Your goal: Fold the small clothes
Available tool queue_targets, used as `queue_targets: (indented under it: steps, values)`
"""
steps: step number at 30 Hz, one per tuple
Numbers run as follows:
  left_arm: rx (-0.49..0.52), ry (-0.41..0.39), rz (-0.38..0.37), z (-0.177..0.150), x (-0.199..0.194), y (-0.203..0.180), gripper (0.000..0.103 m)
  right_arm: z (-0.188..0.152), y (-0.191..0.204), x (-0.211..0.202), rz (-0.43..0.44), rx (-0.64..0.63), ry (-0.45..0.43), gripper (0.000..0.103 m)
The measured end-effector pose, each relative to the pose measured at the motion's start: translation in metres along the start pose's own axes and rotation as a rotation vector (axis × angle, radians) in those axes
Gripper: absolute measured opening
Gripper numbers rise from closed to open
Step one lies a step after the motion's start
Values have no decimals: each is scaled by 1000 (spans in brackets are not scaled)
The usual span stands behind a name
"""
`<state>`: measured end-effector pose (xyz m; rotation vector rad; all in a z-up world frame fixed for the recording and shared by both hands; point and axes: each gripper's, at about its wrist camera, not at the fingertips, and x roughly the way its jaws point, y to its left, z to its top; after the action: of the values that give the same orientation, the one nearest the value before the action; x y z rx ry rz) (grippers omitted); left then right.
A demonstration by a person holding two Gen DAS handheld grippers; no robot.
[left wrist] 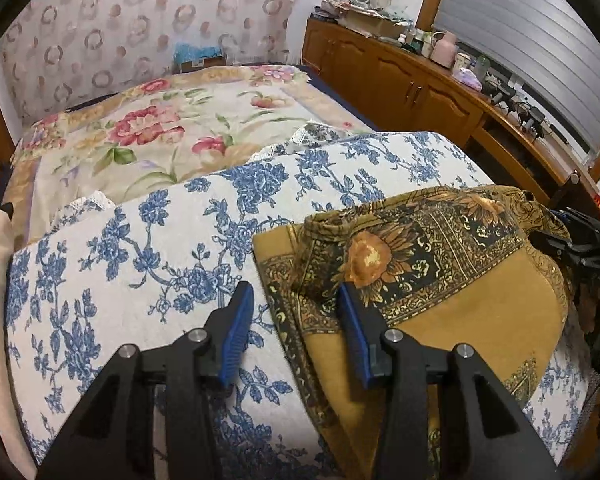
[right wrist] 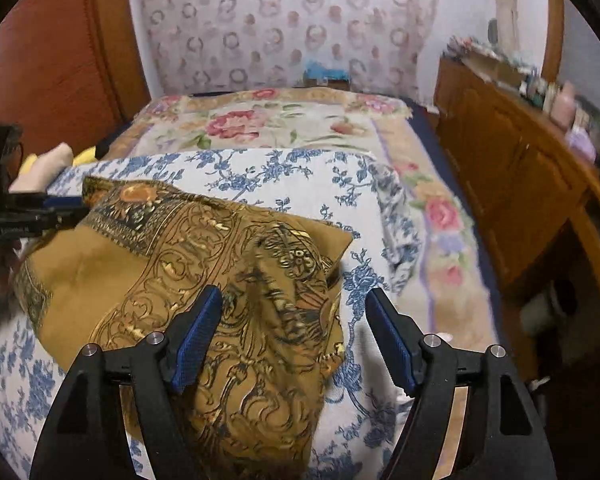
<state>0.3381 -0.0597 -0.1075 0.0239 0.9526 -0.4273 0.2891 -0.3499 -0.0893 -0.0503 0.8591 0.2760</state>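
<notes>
A mustard and black patterned garment (left wrist: 460, 292) lies partly folded on a blue-flowered white quilt (left wrist: 140, 260). My left gripper (left wrist: 294, 288) stands open over the garment's left edge. Its right finger is above the cloth and its left finger above the quilt. In the right wrist view the same garment (right wrist: 160, 248) bunches up in a fold below my right gripper (right wrist: 294, 291). That gripper is wide open, and the fold's right edge lies between its fingers without being pinched. Each gripper shows at the edge of the other's view: the right gripper (left wrist: 572, 248) and the left gripper (right wrist: 40, 216).
The quilt (right wrist: 260, 176) covers the near part of a bed, with a pink-flowered blanket (left wrist: 160, 132) beyond it. A wooden sideboard (left wrist: 400, 80) crowded with small items runs along the right. Pale folded cloth (right wrist: 40, 172) lies at the bed's left side.
</notes>
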Motion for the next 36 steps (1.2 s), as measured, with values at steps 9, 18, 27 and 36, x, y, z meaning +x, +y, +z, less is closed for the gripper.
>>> queue_targets:
  steps: [9, 18, 27, 36]
  values:
    - [13, -6, -24, 5, 4, 0, 43, 8, -8, 15, 147, 51, 52, 67]
    - [28, -32, -109, 7, -6, -4, 5, 12, 17, 1, 201, -54, 23, 17]
    - [-19, -239, -106, -13, -101, 14, 5, 38, 60, -67, 220, -109, -182, 14]
    - [-136, -426, 8, -76, -206, 69, 5, 90, 167, -89, 311, -288, -285, 13]
